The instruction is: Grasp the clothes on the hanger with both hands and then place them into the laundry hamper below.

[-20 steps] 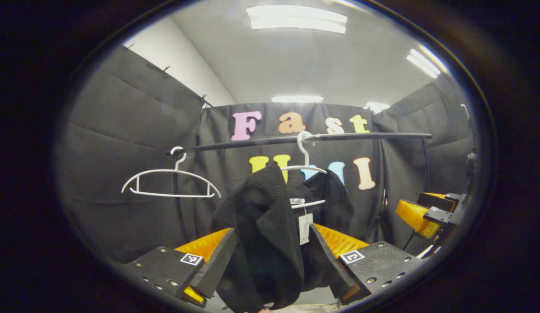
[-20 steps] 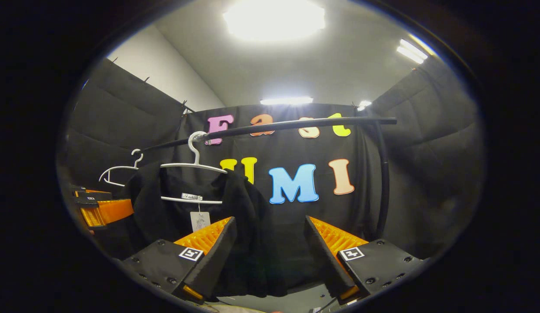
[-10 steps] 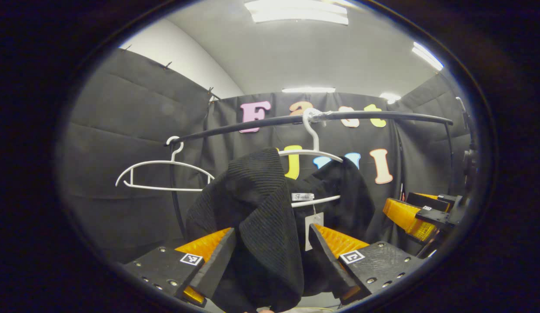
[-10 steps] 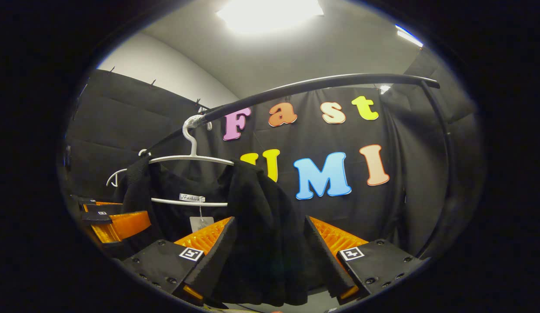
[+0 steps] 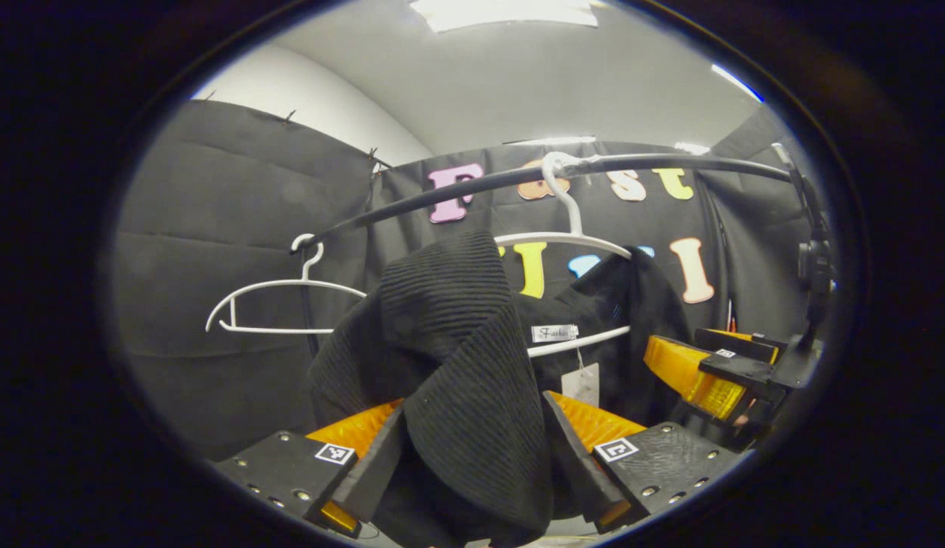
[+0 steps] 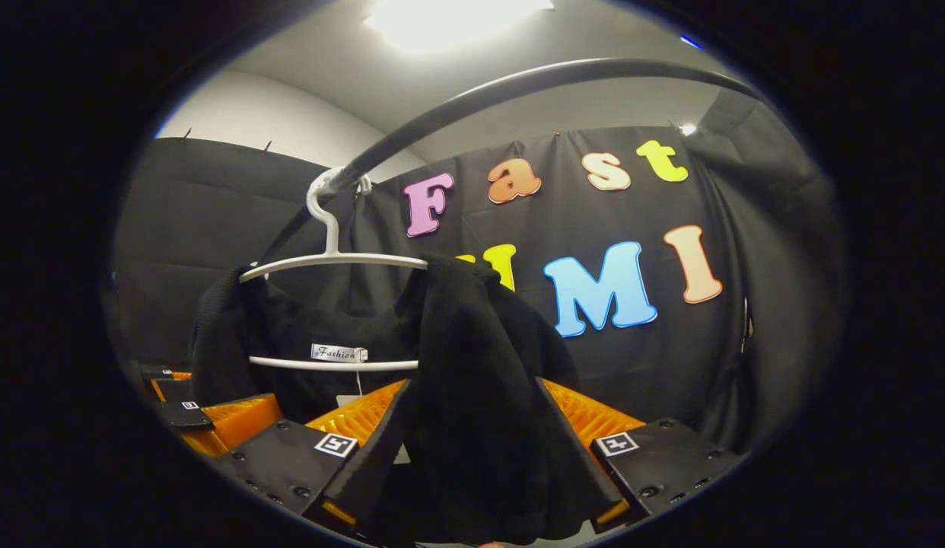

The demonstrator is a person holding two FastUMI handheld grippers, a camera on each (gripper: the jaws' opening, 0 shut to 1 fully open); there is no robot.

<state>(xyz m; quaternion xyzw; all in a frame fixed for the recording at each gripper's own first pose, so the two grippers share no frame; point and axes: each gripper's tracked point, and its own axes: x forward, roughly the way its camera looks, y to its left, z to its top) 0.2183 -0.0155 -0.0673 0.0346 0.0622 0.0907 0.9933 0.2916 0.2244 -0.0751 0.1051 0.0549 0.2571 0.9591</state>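
A black knit garment (image 5: 457, 320) hangs on a white hanger (image 5: 564, 240) from the black rail (image 5: 442, 202). Its ribbed left shoulder fold lies between the fingers of my left gripper (image 5: 472, 403), which stand wide apart and open. In the right gripper view, the garment's other shoulder (image 6: 472, 342) drapes down between the fingers of my right gripper (image 6: 472, 384), also open. The hanger (image 6: 328, 259) shows bare at its top bar. The right gripper (image 5: 708, 373) appears at the right of the left gripper view, and the left gripper (image 6: 206, 418) at the lower left of the right gripper view.
An empty white hanger (image 5: 282, 289) hangs further left on the rail. A white neck label (image 5: 555, 332) and a paper tag (image 5: 583, 384) sit at the garment's collar. The rail's upright post (image 5: 309, 304) stands behind the empty hanger. Black cloth walls close in on all sides.
Both grippers have moved up and closer to the garment, so each shoulder now lies deeper between the fingers. The finger spacing looks the same.
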